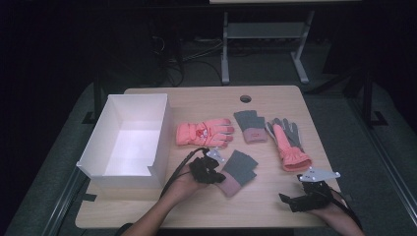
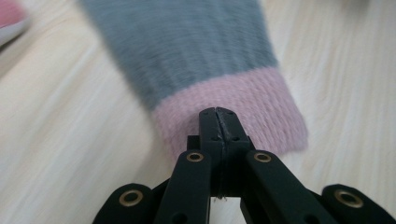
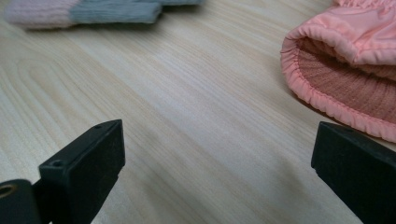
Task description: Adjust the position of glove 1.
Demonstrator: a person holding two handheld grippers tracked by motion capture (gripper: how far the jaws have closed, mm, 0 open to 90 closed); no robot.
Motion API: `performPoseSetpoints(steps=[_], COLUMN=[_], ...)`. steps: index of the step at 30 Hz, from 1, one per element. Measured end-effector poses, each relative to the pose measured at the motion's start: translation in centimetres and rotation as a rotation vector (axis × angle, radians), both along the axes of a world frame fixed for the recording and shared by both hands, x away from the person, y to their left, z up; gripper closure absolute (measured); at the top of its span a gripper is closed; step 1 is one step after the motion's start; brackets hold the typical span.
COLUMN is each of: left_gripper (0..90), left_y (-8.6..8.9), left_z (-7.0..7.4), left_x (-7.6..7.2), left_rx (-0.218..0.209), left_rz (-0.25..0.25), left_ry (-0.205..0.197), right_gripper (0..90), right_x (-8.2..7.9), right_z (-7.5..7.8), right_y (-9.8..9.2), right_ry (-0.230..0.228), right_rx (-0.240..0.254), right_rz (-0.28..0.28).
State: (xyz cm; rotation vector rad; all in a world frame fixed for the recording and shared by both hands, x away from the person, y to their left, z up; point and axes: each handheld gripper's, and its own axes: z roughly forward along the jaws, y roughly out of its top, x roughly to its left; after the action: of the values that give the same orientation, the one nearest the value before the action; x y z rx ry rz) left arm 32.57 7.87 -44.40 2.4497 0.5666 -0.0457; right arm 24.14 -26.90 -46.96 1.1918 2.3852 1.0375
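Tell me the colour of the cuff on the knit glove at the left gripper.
Pale pink; the cuff shows best in the left gripper view.

Light wood worktop [image 1: 275,206], round cable hole at far edge. White open box [image 1: 129,142] on it as landmark. Just right of box: orange glove [image 1: 204,132]. Farther right: grey-pink knit glove [image 1: 250,127], then grey-orange glove [image 1: 289,142]. Right of box's near corner: second grey-pink knit glove [image 1: 236,172].

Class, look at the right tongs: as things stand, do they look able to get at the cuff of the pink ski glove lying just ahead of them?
Probably yes. The right tongs stand open, and bare table lies between them and the pink ski glove, whose cuff faces them.
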Motion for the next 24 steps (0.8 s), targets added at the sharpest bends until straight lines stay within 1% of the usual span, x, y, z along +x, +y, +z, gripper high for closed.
performPoseSetpoints(steps=[1,4,6,8,9,11,12,13,15,17,18,19,20,23,24], left_gripper=[89.9,89.9,89.9,89.8,89.7,85.5,84.3,82.3,75.9,68.1,66.2,64.6,63.7,63.1,65.1], left_y=[0.4,0.9,0.8,0.4,0.1,-0.4,-0.7,-1.0,-1.5,-2.0,-2.2,-2.5,-2.7,-3.3,-3.5], left_z=[0.1,0.2,0.5,0.9,1.0,1.3,1.3,1.3,1.2,1.1,1.0,0.8,0.5,-0.7,-1.0], left_x=[0.1,0.3,0.3,0.4,0.4,0.8,0.9,1.0,1.2,1.3,1.4,1.6,1.7,1.9,1.8], left_rx=[0.001,-0.015,-0.033,-0.042,-0.056,-0.059,-0.069,-0.074,-0.080,-0.092,-0.093,-0.082,-0.076,-0.039,-0.041], left_rz=[0.013,0.019,0.016,0.008,0.015,0.011,0.019,0.022,0.011,0.015,0.014,0.018,0.022,0.010,0.015], left_ry=[0.002,0.004,-0.003,-0.021,-0.026,-0.050,-0.056,-0.052,-0.067,-0.065,-0.068,-0.078,-0.077,-0.052,-0.049], right_gripper=[2.5,2.5,2.5,2.5,2.5,2.5,2.5,2.5,2.5,2.5,2.5,2.5,2.5,2.5,2.5], right_x=[0.0,0.0,0.1,0.0,0.0,0.0,0.0,0.0,0.0,0.0,0.0,0.0,0.0,0.0,0.0], right_z=[0.0,0.0,0.0,0.0,0.0,0.0,0.0,0.0,0.0,0.0,0.0,0.0,0.0,0.0,0.0], right_y=[0.0,0.1,0.1,0.1,0.1,0.1,0.1,0.0,0.0,0.0,0.0,0.0,0.1,0.0,0.0], right_ry=[0.000,-0.006,-0.002,-0.001,-0.001,-0.001,-0.001,0.000,-0.001,0.001,-0.001,-0.001,0.002,0.001,0.000], right_rx=[-0.001,-0.003,-0.002,-0.002,-0.003,-0.001,-0.001,-0.002,-0.002,0.001,0.000,0.001,0.002,0.000,0.001], right_rz=[-0.001,0.008,0.005,0.004,0.005,0.003,0.002,0.002,0.002,0.000,0.003,0.002,0.000,0.002,0.002])
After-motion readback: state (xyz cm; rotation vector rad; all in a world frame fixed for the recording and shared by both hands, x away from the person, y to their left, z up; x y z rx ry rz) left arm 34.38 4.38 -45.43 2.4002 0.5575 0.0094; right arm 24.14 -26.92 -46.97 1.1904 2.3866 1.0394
